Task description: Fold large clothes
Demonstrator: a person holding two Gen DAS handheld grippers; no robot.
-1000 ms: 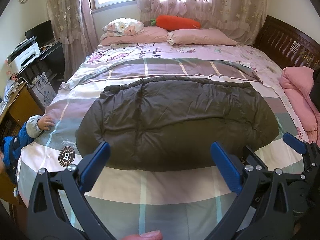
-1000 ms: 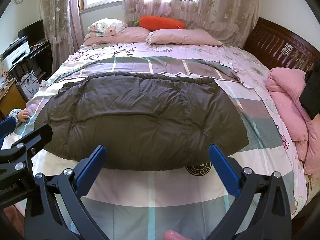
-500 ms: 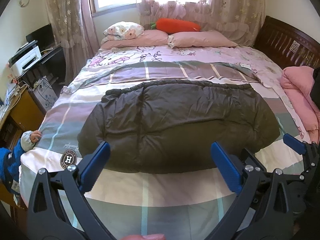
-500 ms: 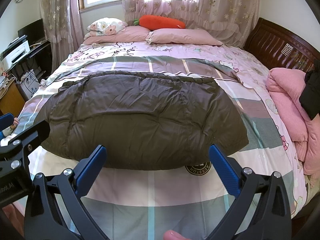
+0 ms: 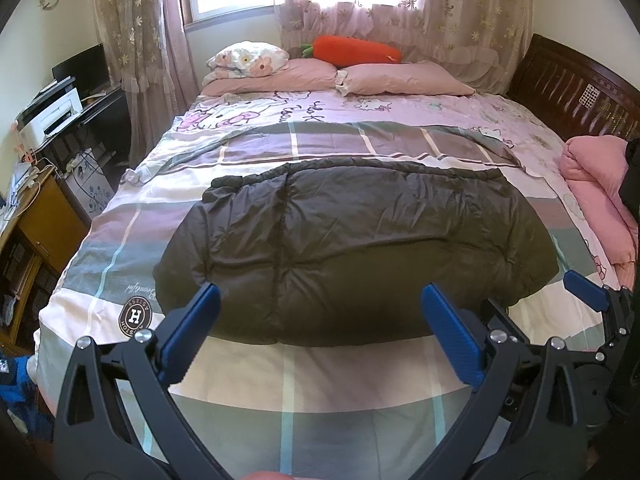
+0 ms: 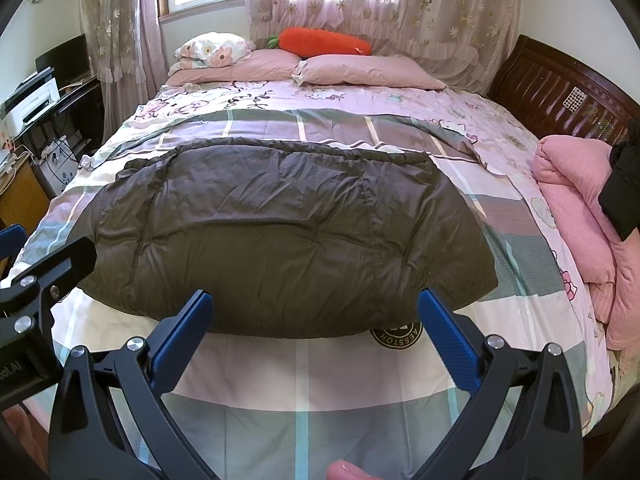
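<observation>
Since a second ago: small hand at the bed's left edge is gone from both views, cameras pulled back slightly, jacket hasn't shifted.

Left wrist view: left gripper (image 5: 320, 330) spread wide, nothing between the blue pads, hovering over the near part of the bed (image 5: 288, 396). Dark puffer jacket (image 5: 352, 248) lies flat across the middle of the plaid quilt (image 5: 400, 140), already a wide rectangle, near hem just beyond the fingertips. No contact. Right gripper's blue tip shows at the right edge (image 5: 584, 290). Printer (image 5: 48, 116) sits on a desk (image 5: 44, 212) at far left.

Right wrist view: right gripper (image 6: 316, 328) also spread, empty, hanging short of the jacket's (image 6: 280, 232) near hem. Left gripper's body intrudes at left. Pink blanket (image 6: 576, 200) bunched at the bed's right edge, clear of the jacket. Pillows (image 6: 360, 70) and carrot plush (image 6: 324, 42) at the far end.

Judgement: between folds, likely sleeves already tucked in, since none stick out. Next move probably needs both grippers to drop onto two corners of one side, pinch through the padding, then carry that side over. Puffy, slick fabric: shallow pinches may slip, and it will spring back open.
</observation>
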